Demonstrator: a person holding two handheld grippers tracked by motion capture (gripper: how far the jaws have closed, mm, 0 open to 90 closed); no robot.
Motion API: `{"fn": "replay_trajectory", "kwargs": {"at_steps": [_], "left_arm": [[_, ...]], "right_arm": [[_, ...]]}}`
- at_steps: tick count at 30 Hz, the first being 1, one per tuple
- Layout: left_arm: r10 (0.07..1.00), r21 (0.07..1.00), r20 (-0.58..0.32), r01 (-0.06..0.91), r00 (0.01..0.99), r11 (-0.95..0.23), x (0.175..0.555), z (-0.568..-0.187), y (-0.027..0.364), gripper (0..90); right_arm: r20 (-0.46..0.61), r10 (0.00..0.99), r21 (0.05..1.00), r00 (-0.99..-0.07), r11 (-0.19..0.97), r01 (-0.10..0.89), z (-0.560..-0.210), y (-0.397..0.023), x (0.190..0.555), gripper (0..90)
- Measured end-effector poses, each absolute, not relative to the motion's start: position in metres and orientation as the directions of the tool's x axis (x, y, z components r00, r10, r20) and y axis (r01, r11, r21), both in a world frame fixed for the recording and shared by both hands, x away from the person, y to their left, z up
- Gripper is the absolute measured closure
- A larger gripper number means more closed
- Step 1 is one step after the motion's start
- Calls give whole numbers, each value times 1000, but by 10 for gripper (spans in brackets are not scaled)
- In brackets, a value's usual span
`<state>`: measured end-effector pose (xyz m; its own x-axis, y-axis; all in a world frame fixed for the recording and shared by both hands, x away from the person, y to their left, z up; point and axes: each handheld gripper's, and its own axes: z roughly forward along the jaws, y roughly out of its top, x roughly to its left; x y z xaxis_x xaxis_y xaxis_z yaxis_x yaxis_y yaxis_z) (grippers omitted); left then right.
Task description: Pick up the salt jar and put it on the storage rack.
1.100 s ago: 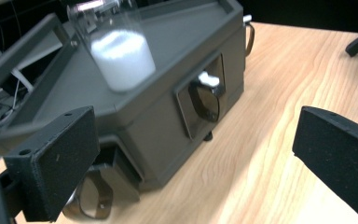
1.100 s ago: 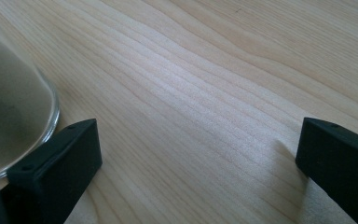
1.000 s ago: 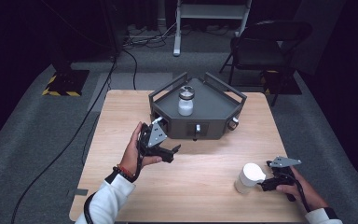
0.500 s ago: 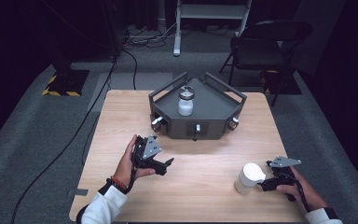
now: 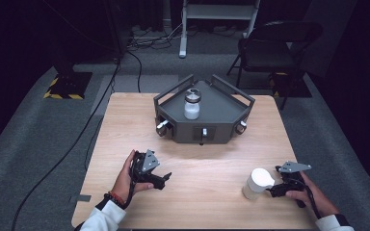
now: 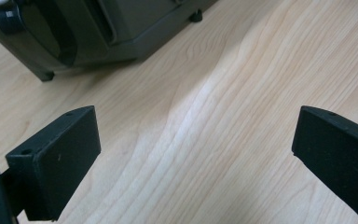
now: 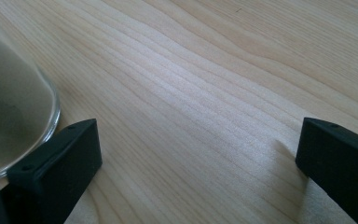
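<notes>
A dark grey angular tray-like device (image 5: 221, 113) stands at the table's far middle, and a small glass jar (image 5: 191, 103) with white contents and a metal lid stands upright on it. A second white-filled jar (image 5: 256, 184) stands near the front right of the table; its glass base (image 7: 14, 126) lies just left of my right gripper's jaws. My right gripper (image 5: 274, 191) is open beside that jar, with bare wood between its jaws (image 7: 198, 154). My left gripper (image 5: 163, 179) is open low over the front left of the table (image 6: 196, 154), facing the device's lower edge (image 6: 121, 32).
The wooden table (image 5: 202, 159) has knobs (image 5: 162, 126) on the device's front face. A black chair (image 5: 270, 48) stands behind the table on the right, cables run across the grey floor (image 5: 38, 144), and a yellow-black striped base (image 5: 62, 89) sits at back left.
My left gripper has pulled back from the device's front left corner toward the table's near edge and dropped lower. The right gripper and its jar have stayed put.
</notes>
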<state>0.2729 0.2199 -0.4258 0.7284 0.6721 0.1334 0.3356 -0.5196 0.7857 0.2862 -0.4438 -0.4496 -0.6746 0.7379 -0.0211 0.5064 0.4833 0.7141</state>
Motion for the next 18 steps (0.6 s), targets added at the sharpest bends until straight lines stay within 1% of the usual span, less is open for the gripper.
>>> {"fn": "replay_trajectory", "kwargs": {"at_steps": [8,11,18], "left_arm": [[681,762,119,373,722,-529,276,-436,224,8],[700,757,125,388,703,-526,275,-440,223,11],[714,747,100,422,693,-514,278,-445,224,12]], "right_arm": [[-21,737,714,-675,484,506,-450,-444,286,0],[-21,737,714,-675,484,506,-450,-444,286,0],[-20,738,714,-675,483,506,-450,-444,286,0]]}}
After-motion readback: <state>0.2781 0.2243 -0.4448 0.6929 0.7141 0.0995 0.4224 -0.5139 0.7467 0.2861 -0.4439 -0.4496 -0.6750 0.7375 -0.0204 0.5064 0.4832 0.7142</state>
